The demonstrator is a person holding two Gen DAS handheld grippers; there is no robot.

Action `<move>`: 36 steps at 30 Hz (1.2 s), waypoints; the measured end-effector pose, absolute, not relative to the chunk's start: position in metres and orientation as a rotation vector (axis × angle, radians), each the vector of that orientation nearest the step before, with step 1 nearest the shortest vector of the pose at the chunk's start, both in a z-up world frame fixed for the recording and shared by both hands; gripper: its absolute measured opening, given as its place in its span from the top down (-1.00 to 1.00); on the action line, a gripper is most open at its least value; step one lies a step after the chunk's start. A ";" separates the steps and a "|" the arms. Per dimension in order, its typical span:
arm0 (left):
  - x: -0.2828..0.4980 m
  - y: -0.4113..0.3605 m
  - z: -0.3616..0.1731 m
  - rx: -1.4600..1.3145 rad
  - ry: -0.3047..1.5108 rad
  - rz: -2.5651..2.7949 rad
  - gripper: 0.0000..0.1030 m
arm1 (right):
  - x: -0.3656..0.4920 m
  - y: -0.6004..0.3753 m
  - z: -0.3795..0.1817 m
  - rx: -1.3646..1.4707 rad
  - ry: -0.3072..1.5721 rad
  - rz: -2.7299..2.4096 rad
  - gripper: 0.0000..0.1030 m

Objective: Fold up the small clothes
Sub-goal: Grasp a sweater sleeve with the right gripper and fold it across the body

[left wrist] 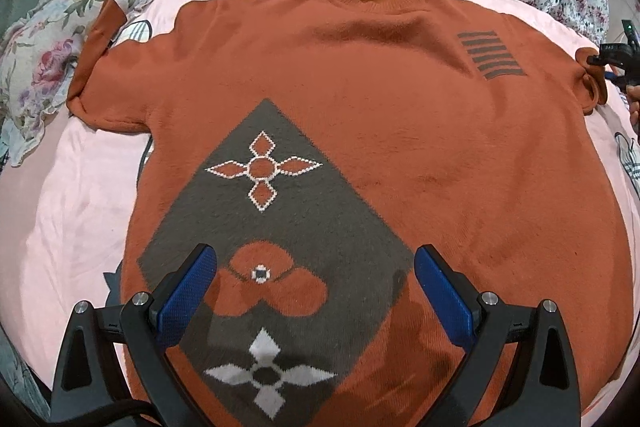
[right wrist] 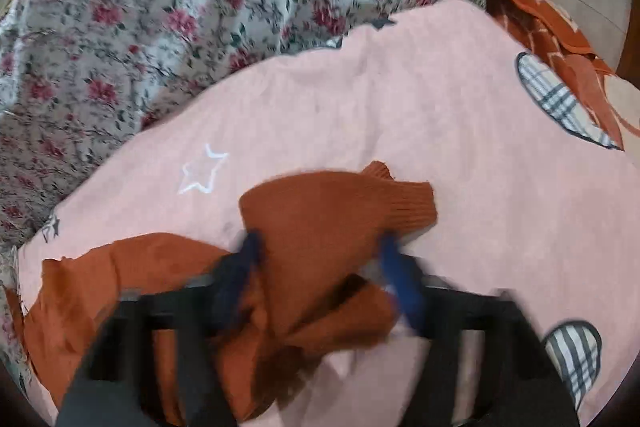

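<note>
A rust-orange knitted sweater (left wrist: 360, 131) lay flat on the pink bedsheet (left wrist: 72, 211); the right hand-held gripper (right wrist: 320, 263) straddled its sleeve (right wrist: 340, 211), grip unclear, while the left hand-held gripper (left wrist: 316, 267) hovered spread; folding that sleeve inward looked next.

Left wrist view: sharp, evenly lit, soft diffuse light, no glare. Colours true on the orange sweater (left wrist: 400, 131). Soft shadows of the left gripper (left wrist: 316, 291) fall on the knit just beside its fingers, esp. by the right-hand one. Strong fisheye bend: sweater bulges, pink sheet (left wrist: 72, 211) curves round it, black vignette in corners.

Right wrist view: heavy motion blur. The right gripper (right wrist: 320, 267) and its blue pads (right wrist: 400, 287) are smeared, edges doubled; sleeve (right wrist: 340, 223) betw. them soft. Floral blanket (right wrist: 160, 7) beyond the sleeve also blurred. Light similar, flat, a bit dimmer; dark shadow under the bunched cloth. Corners vignetted.
</note>
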State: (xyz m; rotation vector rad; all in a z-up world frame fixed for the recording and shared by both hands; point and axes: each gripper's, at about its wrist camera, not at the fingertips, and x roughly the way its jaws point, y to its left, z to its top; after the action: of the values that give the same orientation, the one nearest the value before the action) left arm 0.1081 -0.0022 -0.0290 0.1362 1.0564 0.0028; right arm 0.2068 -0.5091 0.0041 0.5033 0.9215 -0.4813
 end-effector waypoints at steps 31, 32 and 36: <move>0.137 0.045 -0.003 -0.210 0.996 -0.212 -0.92 | 0.214 -0.143 -0.017 0.209 0.970 0.628 -0.08; 0.151 0.044 -0.002 -0.221 0.997 -0.243 -0.92 | 0.208 -0.149 -0.016 0.219 0.975 0.612 -0.08; 0.214 0.034 -0.005 -0.317 1.037 -0.411 -0.92 | 0.190 -0.174 -0.009 0.265 0.979 0.535 -0.10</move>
State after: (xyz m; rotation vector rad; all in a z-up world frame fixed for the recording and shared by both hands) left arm 0.2138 0.0341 -0.0055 -0.3168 1.0365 -0.4112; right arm 0.1904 -0.1736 -0.0087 0.2646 0.9788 0.5351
